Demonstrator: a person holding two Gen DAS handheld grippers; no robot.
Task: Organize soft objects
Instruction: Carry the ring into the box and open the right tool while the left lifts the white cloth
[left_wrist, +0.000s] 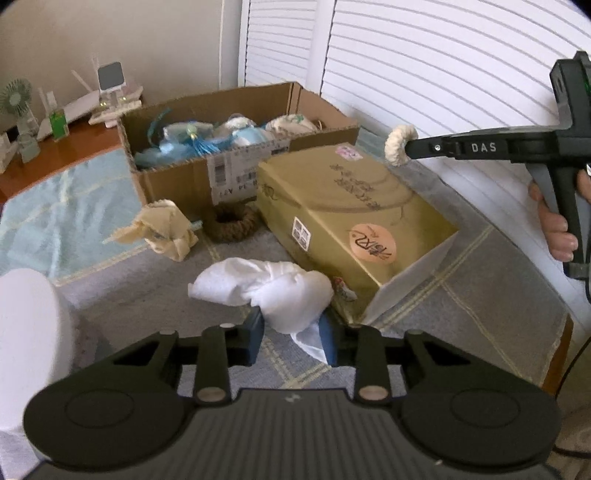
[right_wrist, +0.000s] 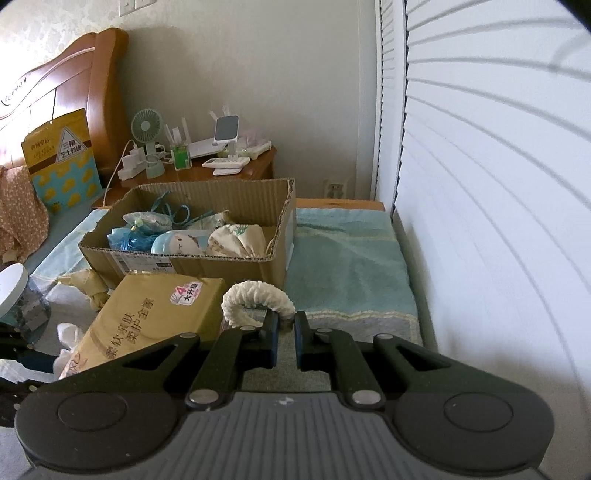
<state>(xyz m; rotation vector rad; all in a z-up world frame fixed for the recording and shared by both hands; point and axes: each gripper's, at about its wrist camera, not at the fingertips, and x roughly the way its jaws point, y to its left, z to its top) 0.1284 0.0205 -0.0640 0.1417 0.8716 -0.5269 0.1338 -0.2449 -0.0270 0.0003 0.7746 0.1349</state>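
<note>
Standing behind the gold package (left_wrist: 354, 221), the cardboard box (left_wrist: 236, 147) collects soft things. Nearer than that package, the left gripper (left_wrist: 295, 332) seemingly clamps the white cloth bundle (left_wrist: 273, 291); above it, the right gripper (right_wrist: 286, 325) pinches the cream fabric ring (right_wrist: 255, 295) for boxing.

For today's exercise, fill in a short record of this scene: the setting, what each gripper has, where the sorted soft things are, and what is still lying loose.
setting: bed cover beside white slatted doors
left gripper: jaws around a white cloth bundle, pads at its sides
right gripper: shut on a cream rope ring, held in the air
container: open cardboard box with blue and cream soft items inside
in front of it: closed gold box
still loose: beige cloth bundle; brown rope ring
</note>
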